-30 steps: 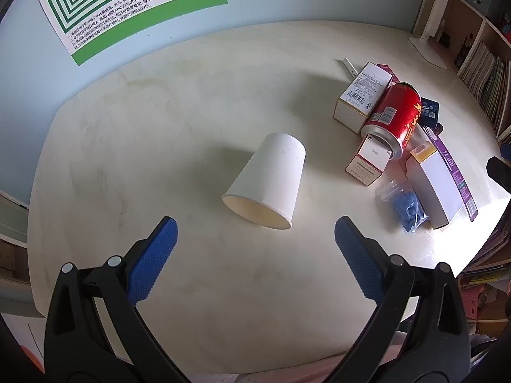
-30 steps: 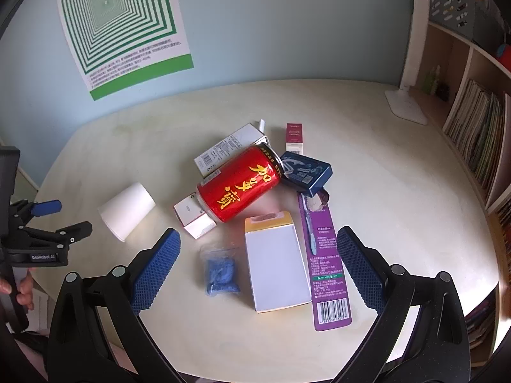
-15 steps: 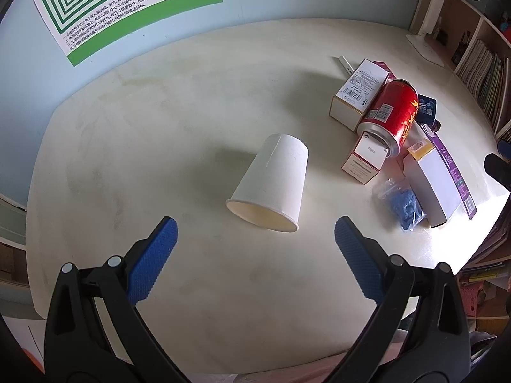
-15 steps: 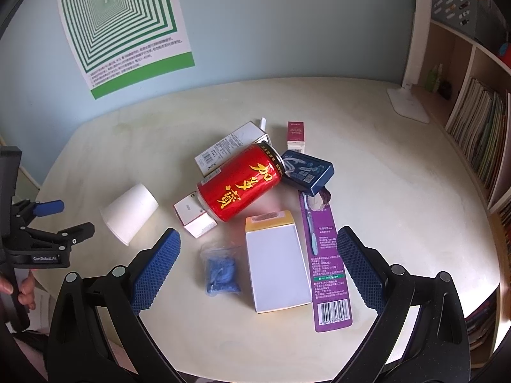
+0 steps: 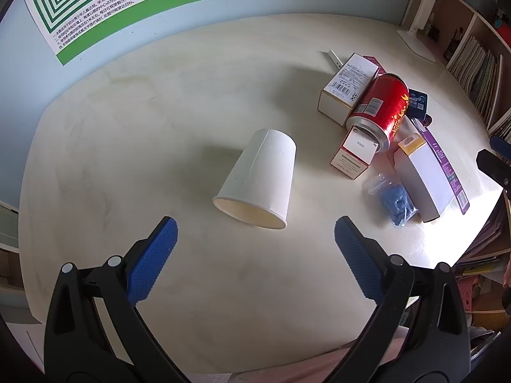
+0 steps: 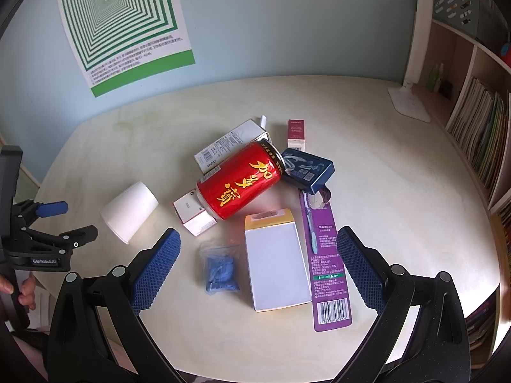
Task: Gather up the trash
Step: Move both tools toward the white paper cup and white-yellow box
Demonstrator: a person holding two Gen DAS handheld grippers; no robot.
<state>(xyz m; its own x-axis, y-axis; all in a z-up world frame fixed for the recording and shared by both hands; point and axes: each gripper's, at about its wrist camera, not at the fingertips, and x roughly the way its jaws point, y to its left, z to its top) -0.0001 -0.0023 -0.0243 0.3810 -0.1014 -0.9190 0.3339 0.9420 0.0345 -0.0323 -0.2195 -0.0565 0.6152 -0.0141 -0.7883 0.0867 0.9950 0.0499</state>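
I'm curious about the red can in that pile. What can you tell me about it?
The red can looks like metal, glossy red with gold Chinese characters and a small white label with a barcode near one end. It lies on its side, propped at a tilt across a small white-and-red box, with a white barcoded box behind and a dark blue box at its top end.

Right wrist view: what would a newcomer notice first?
The red can lying on its side atop a pile of small boxes mid-table. A white paper cup lies tipped over to its left, apart from the pile, and the right gripper hangs open over the white box.
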